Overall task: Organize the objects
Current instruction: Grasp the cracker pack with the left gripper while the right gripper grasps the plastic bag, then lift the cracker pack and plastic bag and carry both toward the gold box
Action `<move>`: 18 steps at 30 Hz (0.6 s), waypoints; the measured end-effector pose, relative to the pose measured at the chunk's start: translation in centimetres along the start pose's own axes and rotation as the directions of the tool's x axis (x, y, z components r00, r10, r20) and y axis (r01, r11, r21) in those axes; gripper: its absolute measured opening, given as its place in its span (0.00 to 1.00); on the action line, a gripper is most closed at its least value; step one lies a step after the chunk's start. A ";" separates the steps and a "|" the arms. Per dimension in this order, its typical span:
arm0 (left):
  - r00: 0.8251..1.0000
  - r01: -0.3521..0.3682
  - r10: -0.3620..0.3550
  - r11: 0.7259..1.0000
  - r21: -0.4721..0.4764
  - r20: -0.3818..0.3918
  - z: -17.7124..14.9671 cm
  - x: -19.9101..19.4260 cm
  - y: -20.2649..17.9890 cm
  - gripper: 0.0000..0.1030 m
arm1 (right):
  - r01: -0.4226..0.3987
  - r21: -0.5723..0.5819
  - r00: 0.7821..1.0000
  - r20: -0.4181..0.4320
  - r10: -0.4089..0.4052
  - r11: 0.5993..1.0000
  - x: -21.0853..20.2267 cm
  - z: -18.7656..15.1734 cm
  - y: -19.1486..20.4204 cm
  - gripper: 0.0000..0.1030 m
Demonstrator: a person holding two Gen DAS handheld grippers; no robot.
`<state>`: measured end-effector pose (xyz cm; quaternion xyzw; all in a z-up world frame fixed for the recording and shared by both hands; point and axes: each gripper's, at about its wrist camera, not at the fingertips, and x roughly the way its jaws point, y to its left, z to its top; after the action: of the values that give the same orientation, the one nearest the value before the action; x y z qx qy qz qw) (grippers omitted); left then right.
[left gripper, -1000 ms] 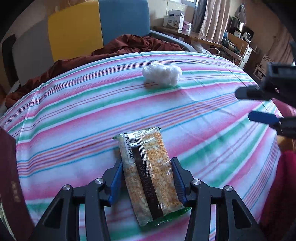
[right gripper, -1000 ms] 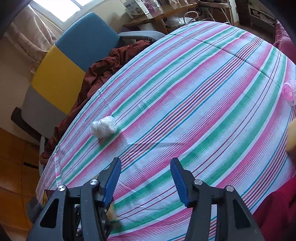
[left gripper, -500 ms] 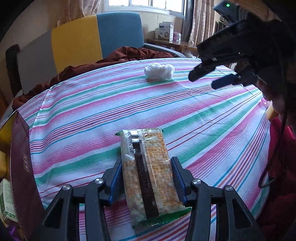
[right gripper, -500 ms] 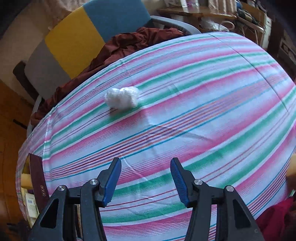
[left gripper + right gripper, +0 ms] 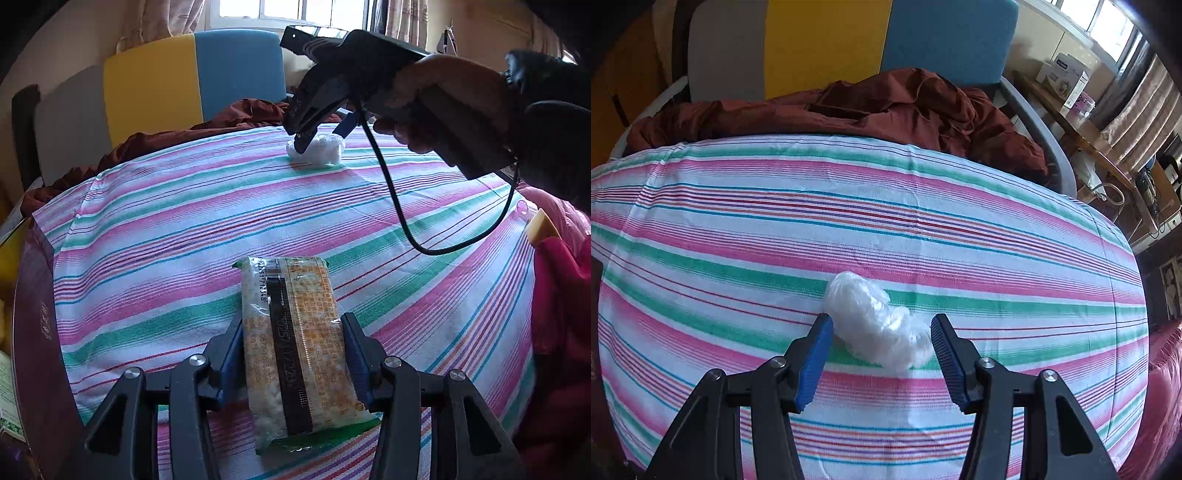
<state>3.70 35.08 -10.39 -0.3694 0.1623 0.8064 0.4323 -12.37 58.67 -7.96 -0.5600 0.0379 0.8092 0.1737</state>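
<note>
My left gripper (image 5: 293,328) is shut on an orange and clear snack packet (image 5: 295,347) with a dark centre stripe, held above the striped tablecloth (image 5: 166,229). A crumpled white plastic bag (image 5: 877,325) lies on the cloth; it also shows in the left wrist view (image 5: 319,149) at the far side. My right gripper (image 5: 882,332) is open, its blue pads on either side of the bag, apart from it. In the left wrist view the right gripper (image 5: 321,134) hangs over the bag, held by a hand.
A dark maroon box (image 5: 33,332) stands at the table's left edge. A chair in grey, yellow and blue (image 5: 849,40) with a brown cloth (image 5: 886,107) sits behind the table. Red fabric (image 5: 561,314) and a yellow item (image 5: 539,227) are at the right.
My right gripper has moved across the table to the white bag and now straddles it. My left gripper has pulled back slightly with the packet still in it.
</note>
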 end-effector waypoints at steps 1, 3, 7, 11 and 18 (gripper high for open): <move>1.000 0.002 -0.002 1.000 -0.002 0.001 0.0 0.0 0.0 0.49 | -0.011 0.011 1.000 -0.014 0.011 1.000 0.5 0.0 -0.1 0.54; 1.000 0.007 -0.007 1.000 -0.007 0.002 0.0 0.0 0.2 0.49 | -0.042 0.045 0.999 -0.025 0.043 0.998 0.8 -0.6 -0.3 0.36; 1.000 0.006 -0.006 1.000 -0.005 0.007 -0.1 0.0 0.2 0.49 | -0.091 0.060 0.996 -0.019 0.092 0.994 -0.6 -3.4 0.2 0.35; 1.000 0.007 -0.007 1.000 -0.006 0.010 -0.1 0.1 0.3 0.49 | -0.150 0.115 0.986 -0.056 0.158 0.982 -2.5 -7.8 0.4 0.35; 1.000 0.001 -0.001 1.000 -0.007 0.007 0.0 0.0 0.5 0.48 | -0.236 0.219 0.964 -0.074 0.257 0.947 -4.8 -14.7 1.2 0.36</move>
<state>3.27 34.80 -10.46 -0.3681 0.1580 0.8081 0.4319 1.89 52.58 -9.14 -0.5700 0.2010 0.7866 0.1266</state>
